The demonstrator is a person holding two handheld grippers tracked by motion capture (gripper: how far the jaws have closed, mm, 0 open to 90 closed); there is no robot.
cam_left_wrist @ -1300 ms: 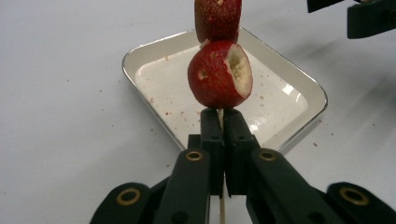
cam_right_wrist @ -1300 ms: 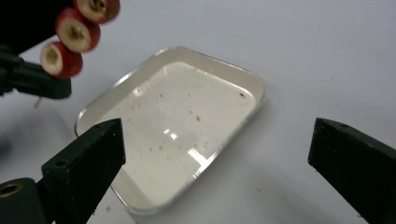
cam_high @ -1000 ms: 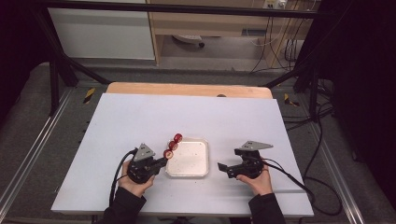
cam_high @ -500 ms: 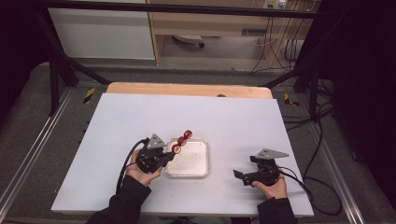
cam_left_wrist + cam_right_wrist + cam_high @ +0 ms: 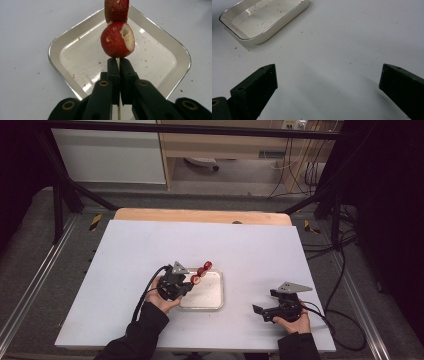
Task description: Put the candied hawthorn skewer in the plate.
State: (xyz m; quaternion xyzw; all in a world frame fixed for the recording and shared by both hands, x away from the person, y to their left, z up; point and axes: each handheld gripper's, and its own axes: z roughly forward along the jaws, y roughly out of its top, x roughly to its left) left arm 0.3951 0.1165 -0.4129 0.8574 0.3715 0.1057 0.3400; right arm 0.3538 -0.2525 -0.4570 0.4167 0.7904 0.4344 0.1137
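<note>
My left gripper (image 5: 186, 281) (image 5: 117, 62) is shut on a thin wooden skewer (image 5: 118, 110) that carries red hawthorn-like fruits (image 5: 117, 40) (image 5: 201, 271). The skewer hangs tilted above a white square dish (image 5: 210, 295) (image 5: 160, 62), whose floor holds only small crumbs. My right gripper (image 5: 265, 311) (image 5: 328, 82) rests low on the white table (image 5: 250, 250) to the right of the dish (image 5: 262, 22). Its jaws stand wide apart with bare table between them.
The white board lies on a wooden table top (image 5: 200, 215). Black cables (image 5: 330, 315) trail from both grippers. Metal frame rails (image 5: 30, 285) run along the sides, and a shelf unit (image 5: 225, 145) stands beyond the far edge.
My left gripper has lifted the skewer and swung it right, over the dish's left rim. My right gripper has drawn back, down and to the right, away from the dish.
</note>
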